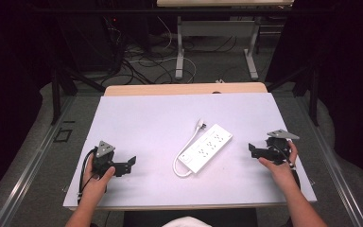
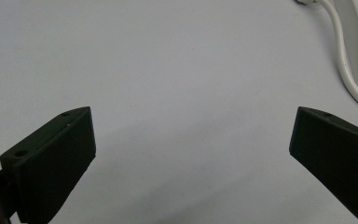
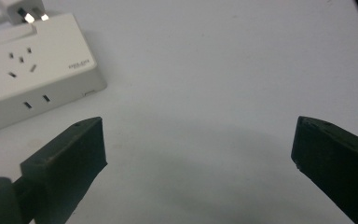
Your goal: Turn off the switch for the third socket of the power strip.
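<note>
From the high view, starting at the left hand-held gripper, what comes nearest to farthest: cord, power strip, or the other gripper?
1. Cord, looping at the strip's near left end.
2. Power strip, table centre.
3. Right hand-held gripper, far right side.

Measured from the left hand-held gripper.

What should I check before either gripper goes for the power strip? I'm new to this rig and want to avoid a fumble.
1. Left gripper open: ok, jaws stand wide apart with nothing between them.
2. Right gripper open: ok, jaws wide apart, bare mat between them.
3. Power strip free to grab: ok, it lies flat on the mat, apart from both grippers.
4. Cord out of the way: not ok, it loops along the strip's left side, between the strip and the left gripper.
5. Plug loose: ok, it lies on the mat by the strip's far end, prongs bare.
6. Switch position on the strip: cannot tell.
</note>
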### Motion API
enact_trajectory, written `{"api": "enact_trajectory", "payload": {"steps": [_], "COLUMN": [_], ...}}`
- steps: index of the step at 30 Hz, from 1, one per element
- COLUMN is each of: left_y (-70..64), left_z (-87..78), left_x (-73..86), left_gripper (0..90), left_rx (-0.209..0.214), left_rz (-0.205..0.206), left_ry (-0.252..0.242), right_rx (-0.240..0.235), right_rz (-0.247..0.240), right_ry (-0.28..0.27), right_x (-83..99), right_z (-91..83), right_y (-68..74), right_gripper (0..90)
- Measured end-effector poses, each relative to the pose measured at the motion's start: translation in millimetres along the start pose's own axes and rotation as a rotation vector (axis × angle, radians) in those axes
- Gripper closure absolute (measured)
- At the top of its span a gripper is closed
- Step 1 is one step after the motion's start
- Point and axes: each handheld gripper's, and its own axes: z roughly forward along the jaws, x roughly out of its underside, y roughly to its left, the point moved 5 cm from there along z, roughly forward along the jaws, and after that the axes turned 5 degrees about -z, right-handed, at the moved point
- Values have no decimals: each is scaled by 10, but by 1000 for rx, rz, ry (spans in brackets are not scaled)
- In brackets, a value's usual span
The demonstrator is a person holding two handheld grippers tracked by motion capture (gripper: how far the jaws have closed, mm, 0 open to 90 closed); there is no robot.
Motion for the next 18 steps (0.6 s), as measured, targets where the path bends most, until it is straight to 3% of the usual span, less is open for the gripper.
{"api": "enact_trajectory", "payload": {"steps": [3,8,18], "left_y": [-9,-38,-67], "left_z": [-2,1,-23], "left_x": [-2,8,6], "left_gripper": [3,3,3], "left_rx": [2,7,22], "left_rz": [8,8,18], "left_ry": [-4,-19,-12], "right_rx": [-17,-9,-47], "right_rz": [22,-17,-40], "right_ry": [-32,-76,-63], "right_x": [-30,-154,-259], "right_z": [-138,-292,-356], "right_y": [53,113,204], "right_gripper": [26,28,77]}}
